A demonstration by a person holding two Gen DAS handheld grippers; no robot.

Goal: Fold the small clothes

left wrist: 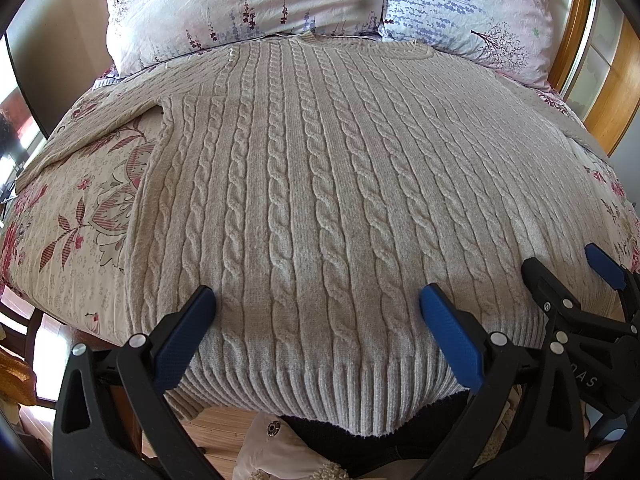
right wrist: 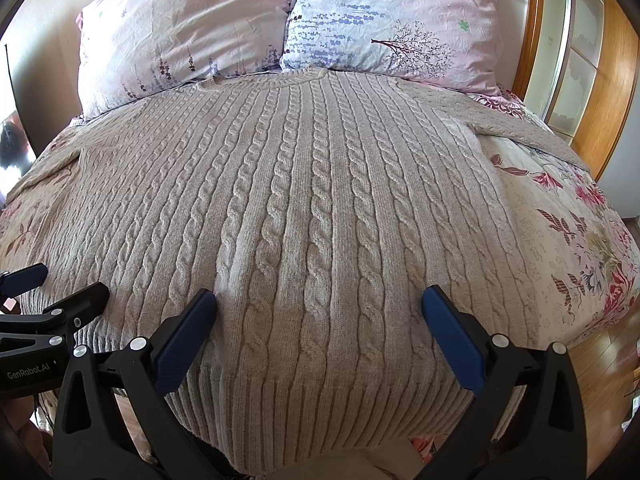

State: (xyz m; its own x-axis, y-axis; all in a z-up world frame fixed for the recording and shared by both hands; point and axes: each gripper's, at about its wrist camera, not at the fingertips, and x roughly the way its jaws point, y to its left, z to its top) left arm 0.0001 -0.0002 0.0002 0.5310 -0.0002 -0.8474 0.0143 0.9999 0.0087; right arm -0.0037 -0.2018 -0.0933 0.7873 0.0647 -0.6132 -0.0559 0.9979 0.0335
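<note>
A: What do you make of it, starting from the left?

B: On the left, one sleeve (left wrist: pixel 92 128) of the sweater (left wrist: pixel 320 184) runs out over the flowered bedspread (left wrist: pixel 72 240). The body lies flat, front up, neck at the far end against two pillows (left wrist: pixel 248 4), ribbed hem (left wrist: pixel 332 392) at the near edge of the bed and hanging a little over it.

A: And the claws?

B: The left gripper (left wrist: pixel 318 308) hovers over the hem, jaws spread wide, nothing between them. Just right of it the right gripper (right wrist: pixel 319 308) stands the same way, spread and empty, over the middle of the body near the hem. Each shows at the edge of the other's view, so they are side by side.

A: The right side?

B: The other sleeve (right wrist: pixel 528 128) stretches off to the right towards the far corner, over the bedspread, with a wooden wardrobe (right wrist: pixel 600 92) beyond.

A: So which step is this?

B: I judge it the very start: the sweater is spread out and no fold is made yet.

A: What does the next move want?

B: Likely a sleeve or a side brought in over the body. The knit is thick and soft, so each claw must come down on an edge, pinch both layers, and lift enough that the cloth doesn't drag and bunch.
</note>
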